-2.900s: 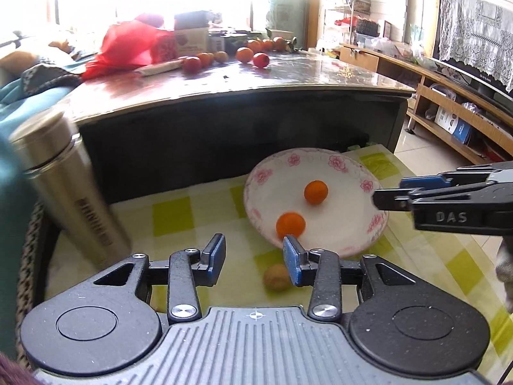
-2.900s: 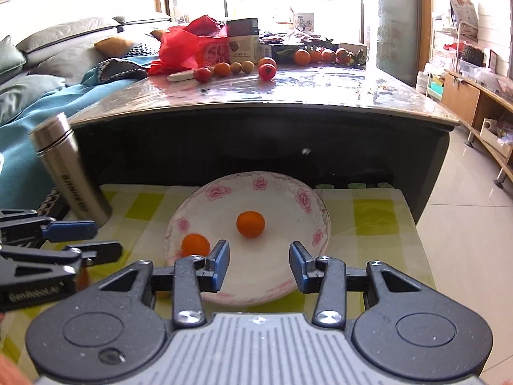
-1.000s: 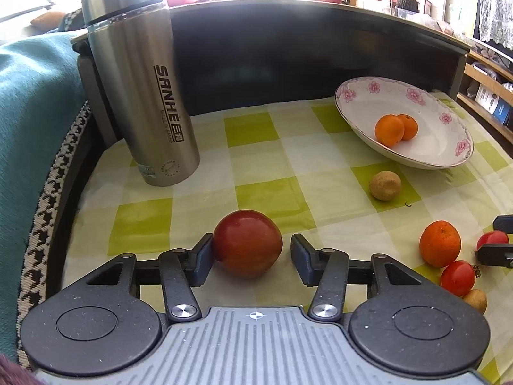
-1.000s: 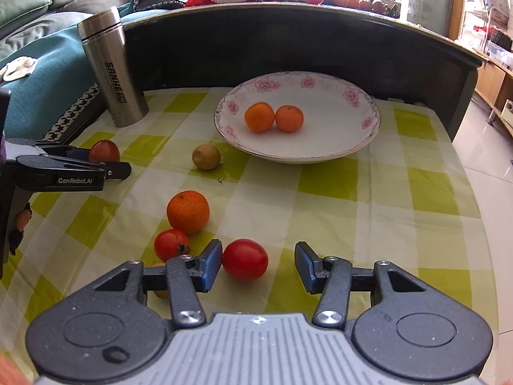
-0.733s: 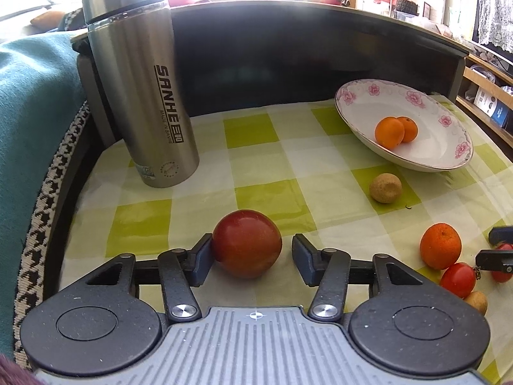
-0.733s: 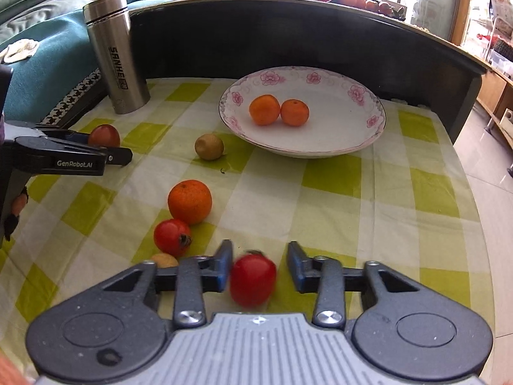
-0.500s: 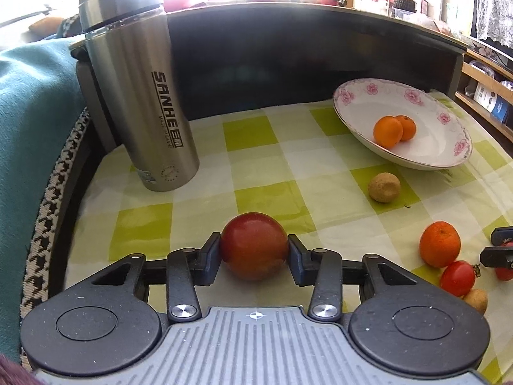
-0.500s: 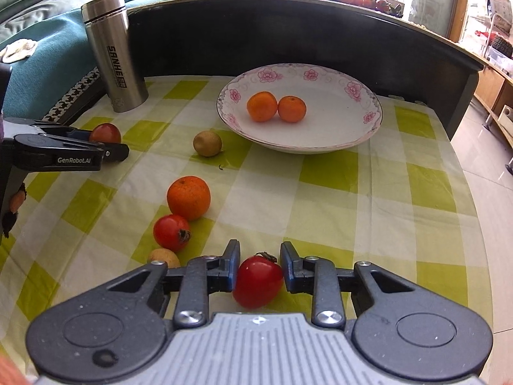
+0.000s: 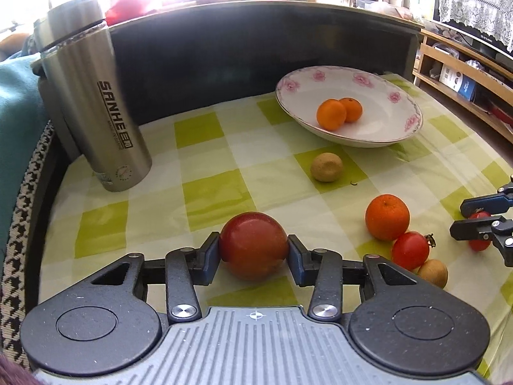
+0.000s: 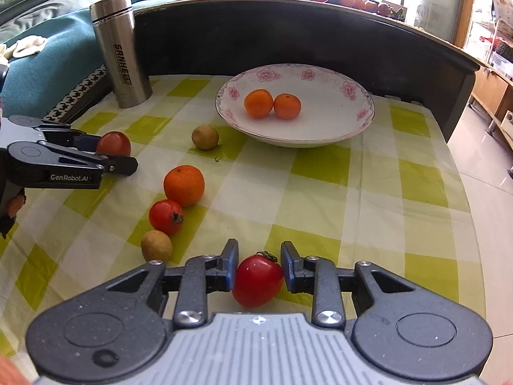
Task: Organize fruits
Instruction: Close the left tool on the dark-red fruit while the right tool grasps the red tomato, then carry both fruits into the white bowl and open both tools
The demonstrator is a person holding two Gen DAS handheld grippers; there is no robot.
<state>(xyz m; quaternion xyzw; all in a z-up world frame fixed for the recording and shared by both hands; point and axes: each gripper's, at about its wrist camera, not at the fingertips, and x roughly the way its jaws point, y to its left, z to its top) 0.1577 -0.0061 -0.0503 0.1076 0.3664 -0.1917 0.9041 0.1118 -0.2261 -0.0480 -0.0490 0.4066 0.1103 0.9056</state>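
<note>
My left gripper (image 9: 253,252) is shut on a dark red apple (image 9: 254,244), held just over the checked cloth. My right gripper (image 10: 259,271) is shut on a red tomato (image 10: 257,280) near the table's front. A white flowered plate (image 10: 323,131) holds two small oranges (image 10: 272,104). Loose on the cloth lie a larger orange (image 10: 184,185), a second tomato (image 10: 166,212) and two small brown fruits (image 10: 205,136) (image 10: 156,245). In the right wrist view the left gripper (image 10: 123,157) shows at the left with the apple (image 10: 113,143).
A steel flask (image 9: 96,115) stands at the back left of the cloth. A dark raised table edge (image 10: 288,29) runs behind the plate, with more fruit on top. A teal sofa (image 10: 48,73) lies to the left and wooden shelves (image 9: 465,73) to the right.
Both grippers dropped from above the plate to the cloth, then closed: the left on the apple, the right on the tomato. Both fruits have since lifted slightly.
</note>
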